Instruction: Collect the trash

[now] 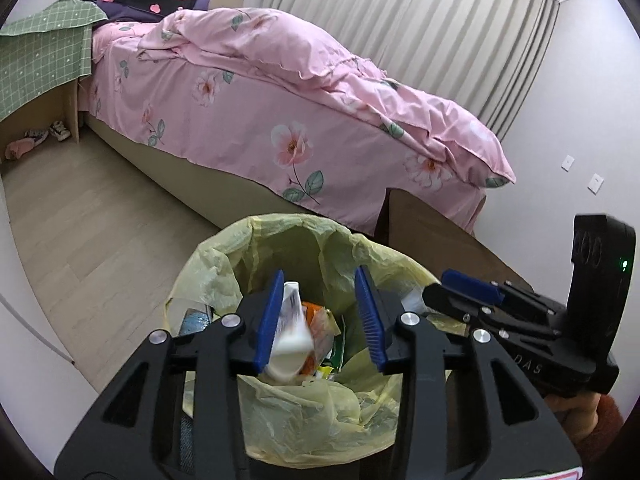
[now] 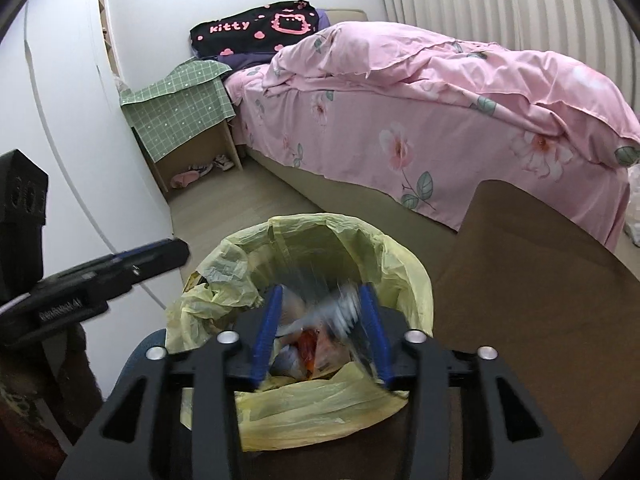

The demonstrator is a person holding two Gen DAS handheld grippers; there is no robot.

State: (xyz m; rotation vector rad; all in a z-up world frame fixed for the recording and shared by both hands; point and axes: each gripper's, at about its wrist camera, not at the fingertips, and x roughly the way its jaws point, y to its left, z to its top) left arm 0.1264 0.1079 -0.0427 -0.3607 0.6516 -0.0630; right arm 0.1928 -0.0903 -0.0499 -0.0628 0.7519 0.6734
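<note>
A trash bin lined with a yellow bag [image 1: 304, 240] stands on the floor and holds several wrappers; it also shows in the right wrist view [image 2: 320, 232]. My left gripper [image 1: 320, 320] is open right above the bin. A blurred white packet [image 1: 290, 336] lies against its left finger, between the jaws. My right gripper [image 2: 324, 332] is open over the same bin. A blurred silvery wrapper [image 2: 340, 308] is between its jaws, near the right finger. The right gripper also shows in the left wrist view [image 1: 472, 292], and the left gripper in the right wrist view [image 2: 160, 258].
A bed with a pink floral duvet [image 1: 280, 92] runs behind the bin. A brown cardboard surface [image 2: 540, 300] lies right of the bin. A small stand under a green checked cloth [image 2: 180, 104] sits by the bed's head, with shoes under it. Wood floor [image 1: 100, 220] lies left.
</note>
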